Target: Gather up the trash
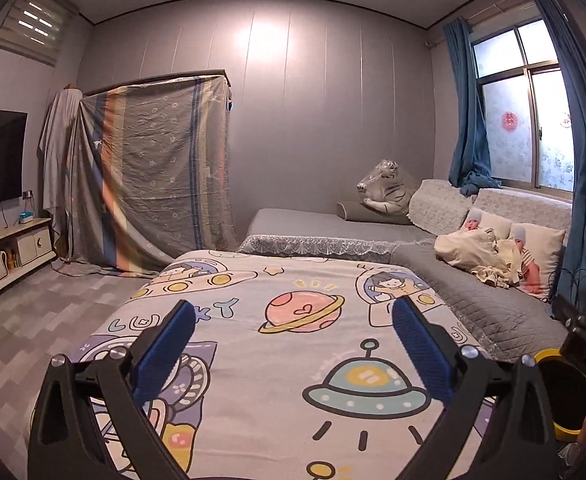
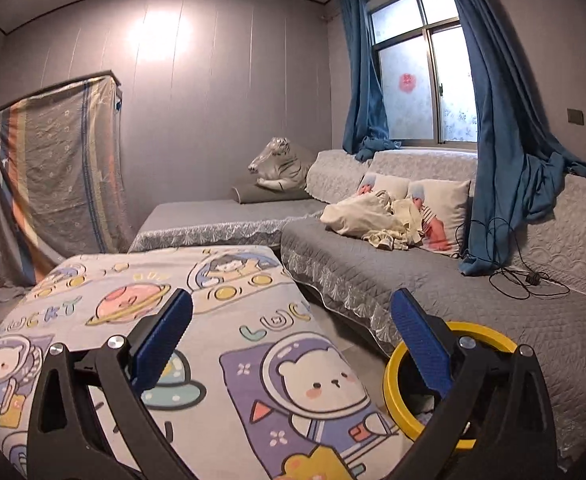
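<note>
My left gripper [image 1: 293, 320] is open and empty above a table covered with a cartoon space-print cloth [image 1: 293, 360]. My right gripper [image 2: 291, 312] is open and empty over the same cloth [image 2: 213, 340], near its right edge. A yellow-rimmed trash bin [image 2: 393, 380] stands on the floor between the table and the sofa, under my right gripper's right finger; it also shows at the right edge of the left wrist view [image 1: 549, 360], partly hidden by the right gripper's body [image 1: 585, 344]. No loose trash shows on the cloth.
A grey L-shaped sofa [image 2: 493, 300] holds pillows, a cream cloth pile [image 2: 365, 216], a black cable [image 2: 525, 276] and a plush tiger [image 2: 281, 164]. Blue curtains [image 2: 505, 120] hang by the window. A sheet-draped wardrobe [image 1: 153, 168] and TV stand [image 1: 9, 252] are left.
</note>
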`<state>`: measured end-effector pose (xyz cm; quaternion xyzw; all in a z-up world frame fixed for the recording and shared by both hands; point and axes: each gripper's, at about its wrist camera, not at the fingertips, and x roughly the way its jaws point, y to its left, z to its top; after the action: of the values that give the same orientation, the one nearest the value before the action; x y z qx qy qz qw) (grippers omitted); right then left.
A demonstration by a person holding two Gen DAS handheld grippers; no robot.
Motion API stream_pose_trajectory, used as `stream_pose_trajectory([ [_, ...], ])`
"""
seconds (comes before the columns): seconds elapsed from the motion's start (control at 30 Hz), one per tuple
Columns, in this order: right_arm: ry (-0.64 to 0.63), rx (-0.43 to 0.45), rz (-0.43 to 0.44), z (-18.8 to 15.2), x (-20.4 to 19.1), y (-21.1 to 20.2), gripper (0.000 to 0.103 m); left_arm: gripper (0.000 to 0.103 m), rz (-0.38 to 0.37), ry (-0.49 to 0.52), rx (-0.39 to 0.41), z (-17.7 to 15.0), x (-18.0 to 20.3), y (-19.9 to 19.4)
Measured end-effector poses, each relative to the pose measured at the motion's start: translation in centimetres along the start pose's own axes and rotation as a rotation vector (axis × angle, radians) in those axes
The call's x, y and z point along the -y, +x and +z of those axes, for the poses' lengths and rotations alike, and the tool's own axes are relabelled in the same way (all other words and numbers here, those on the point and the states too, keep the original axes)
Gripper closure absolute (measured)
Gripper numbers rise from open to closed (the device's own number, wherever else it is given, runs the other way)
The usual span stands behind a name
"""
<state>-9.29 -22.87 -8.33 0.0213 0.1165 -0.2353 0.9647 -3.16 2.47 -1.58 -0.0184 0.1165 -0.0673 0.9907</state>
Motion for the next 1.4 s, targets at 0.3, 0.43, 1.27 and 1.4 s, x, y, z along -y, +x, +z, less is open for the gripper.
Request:
stream_pose_trajectory([
  [0.3,-0.006,-0.017,-0.005,-1.4,-0.7,0.0,0.008,0.008,-0.002,0.006,0.008,0.0,0.1,-0.4],
  [0.43,0.000,-0.028,-0.001,-1.6,-0.7,0.3,0.008,0.008,0.001,0.005,0.004,-0.1,0.0,-0.2],
  [1.27,0.001,-0.047,-0.011,-2.1,-0.5,0.7,0.008,0.008,-0.018,-0.004,-0.030,-1.0,-0.2,0.8],
  [1.4,0.002,-0.050,-0.011,-2.1,-0.4,0.7,0.008,0.008,-0.021,-0.002,-0.032,-1.1,-0.1,0.8],
])
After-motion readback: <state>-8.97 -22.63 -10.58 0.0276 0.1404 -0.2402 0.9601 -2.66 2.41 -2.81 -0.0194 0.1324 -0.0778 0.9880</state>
